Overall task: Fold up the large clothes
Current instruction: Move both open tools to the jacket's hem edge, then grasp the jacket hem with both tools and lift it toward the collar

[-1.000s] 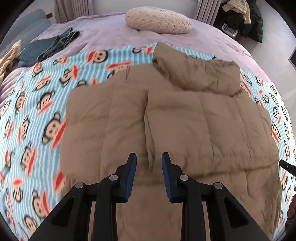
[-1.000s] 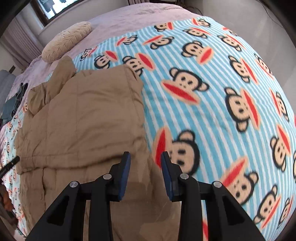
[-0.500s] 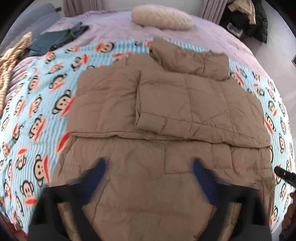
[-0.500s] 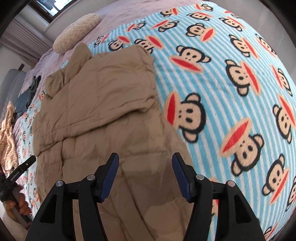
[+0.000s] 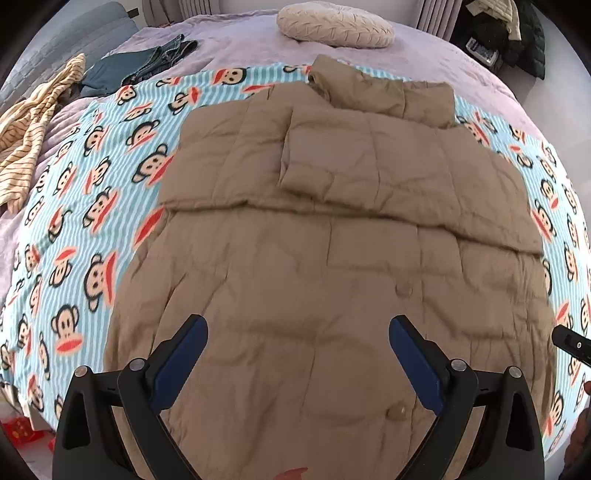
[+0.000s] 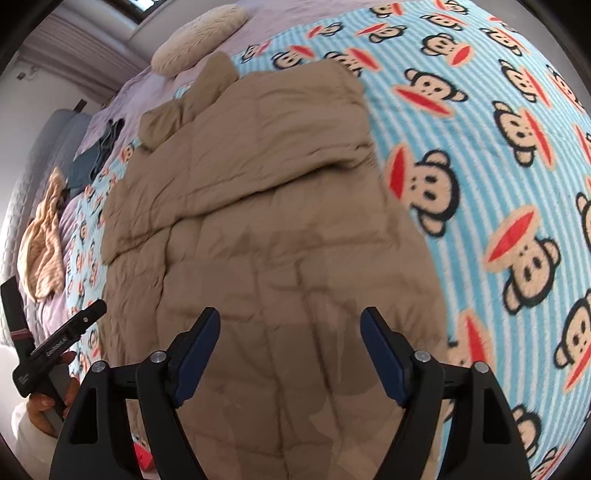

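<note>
I am holding the left gripper above the near part of the tan puffer jacket, its blue pads spread wide with nothing between them, and the fabric lying below. I am also hovering the right gripper over the same jacket, nearer its right edge; its jaws are opening, and nothing is caught between them either. The jacket is lying flat across the middle of the monkey-print blanket on the bed, collar toward the far edge, both sleeves folded in across the chest, and the hem reaching toward the near edge. A round cream pillow is sitting at the far edge of the bed, beyond the collar. Dark folded clothes and a striped yellow garment are lying toward the far left corner, well apart from the jacket.
</note>
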A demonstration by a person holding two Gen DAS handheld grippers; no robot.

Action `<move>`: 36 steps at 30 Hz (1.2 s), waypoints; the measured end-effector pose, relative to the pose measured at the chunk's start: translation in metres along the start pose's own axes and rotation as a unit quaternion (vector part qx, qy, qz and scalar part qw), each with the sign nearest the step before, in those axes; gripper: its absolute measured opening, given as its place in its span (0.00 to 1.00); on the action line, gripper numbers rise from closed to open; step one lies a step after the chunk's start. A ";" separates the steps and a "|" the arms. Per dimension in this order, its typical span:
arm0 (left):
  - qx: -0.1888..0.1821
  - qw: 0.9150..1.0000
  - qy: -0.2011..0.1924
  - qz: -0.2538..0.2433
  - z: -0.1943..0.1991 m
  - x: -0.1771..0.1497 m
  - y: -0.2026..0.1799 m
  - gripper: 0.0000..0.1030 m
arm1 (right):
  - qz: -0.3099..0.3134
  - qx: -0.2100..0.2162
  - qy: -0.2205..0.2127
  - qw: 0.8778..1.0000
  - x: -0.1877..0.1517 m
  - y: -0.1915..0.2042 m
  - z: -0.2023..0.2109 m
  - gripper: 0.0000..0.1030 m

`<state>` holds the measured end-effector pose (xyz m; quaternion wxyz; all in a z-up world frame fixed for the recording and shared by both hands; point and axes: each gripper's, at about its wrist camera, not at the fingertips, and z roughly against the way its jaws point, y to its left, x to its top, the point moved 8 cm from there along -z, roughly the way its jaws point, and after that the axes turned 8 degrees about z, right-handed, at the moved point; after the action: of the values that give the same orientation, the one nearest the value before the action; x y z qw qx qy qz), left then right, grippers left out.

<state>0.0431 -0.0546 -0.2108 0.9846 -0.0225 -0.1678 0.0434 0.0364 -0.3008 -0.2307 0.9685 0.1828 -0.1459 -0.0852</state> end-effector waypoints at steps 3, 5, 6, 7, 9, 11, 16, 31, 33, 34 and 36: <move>-0.008 1.000 0.002 -0.005 0.010 -0.010 0.004 0.96 | -0.003 0.006 -0.001 1.000 -0.009 0.010 0.004 0.80; -0.011 1.000 0.003 -0.007 0.015 -0.017 0.009 0.96 | -0.006 0.009 0.002 1.000 -0.018 0.018 0.005 0.96; -0.014 1.000 0.006 -0.007 0.017 -0.021 0.012 0.96 | -0.009 0.010 -0.001 1.000 -0.022 0.020 0.006 1.00; -0.017 1.000 0.010 -0.006 0.018 -0.027 0.017 0.96 | -0.014 0.011 -0.003 1.000 -0.027 0.024 0.007 1.00; -0.020 1.000 0.017 -0.005 0.019 -0.035 0.025 0.96 | -0.028 0.013 -0.004 1.000 -0.038 0.030 0.008 1.00; -0.019 1.000 0.023 -0.008 0.022 -0.046 0.035 0.96 | -0.042 0.015 -0.004 0.999 -0.051 0.036 0.007 1.00; -0.017 0.999 0.041 -0.017 0.032 -0.075 0.064 0.96 | -0.060 0.007 0.026 0.998 -0.086 0.049 0.003 1.00; -0.051 0.992 0.095 0.058 0.038 -0.133 0.168 0.96 | -0.235 0.017 0.018 0.972 -0.155 0.016 0.025 1.00; -0.077 0.988 0.102 0.083 0.040 -0.137 0.180 0.96 | -0.266 0.032 0.012 0.963 -0.162 0.007 0.026 1.00; -0.090 0.986 0.107 0.094 0.041 -0.139 0.185 0.96 | -0.279 0.039 0.009 0.959 -0.165 0.003 0.026 1.00; -0.117 0.979 0.121 0.113 0.039 -0.145 0.191 0.96 | -0.308 0.055 0.004 0.950 -0.173 -0.005 0.025 1.00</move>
<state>-0.1208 0.1236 -0.2326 0.9770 -0.1612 -0.0482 0.1311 -0.1348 -0.2755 -0.2535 0.8839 0.2726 -0.0836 -0.3707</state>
